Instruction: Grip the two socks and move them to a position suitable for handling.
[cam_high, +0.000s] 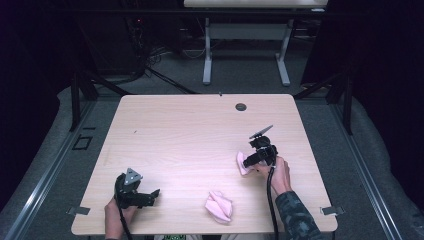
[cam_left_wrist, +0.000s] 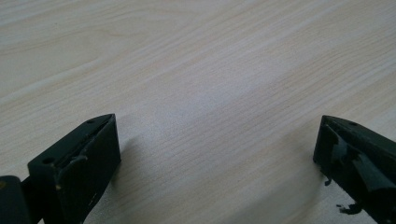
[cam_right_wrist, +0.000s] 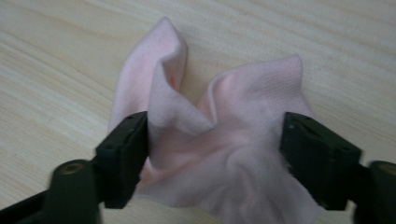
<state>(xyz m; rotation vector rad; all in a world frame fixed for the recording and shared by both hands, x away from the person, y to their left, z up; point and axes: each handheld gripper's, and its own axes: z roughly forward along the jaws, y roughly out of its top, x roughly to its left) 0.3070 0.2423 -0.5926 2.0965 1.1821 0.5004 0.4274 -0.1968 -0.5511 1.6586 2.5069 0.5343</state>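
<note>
The right gripper (cam_high: 248, 161) is working on a small pink cloth of soft knitted fabric (cam_high: 243, 164), which is lying at the centre right of the high view, on the pale wooden table top (cam_high: 200, 130). In the right gripper view the cloth (cam_right_wrist: 219, 149) is sitting between the two black jaws, bunched into folds. The jaws are standing fairly wide and both are touching the fabric at its sides, so they appear to be gathering it; I am judging that the step in hand is the grasp of this cloth, and it is not yet a firm pinch.

A second pink cloth, crumpled into a small heap (cam_high: 219, 206), is lying at the bottom centre of the high view, near the front edge of the table and well apart from the first one.

The left gripper (cam_high: 150, 196) is resting at the lower left of the high view. In the left gripper view its jaws are wide apart, and nothing is between them but bare wood (cam_left_wrist: 210, 93).

The next move probably calls for closing the right jaws further until the folds are squeezed, then lifting straight up so the fabric is not dragging.

For room: the middle and far part of the table are free. A small dark round hole (cam_high: 241, 107) is sitting near the far edge. The right edge of the table is near the right hand (cam_high: 280, 175), so moving toward the centre is safer.
</note>
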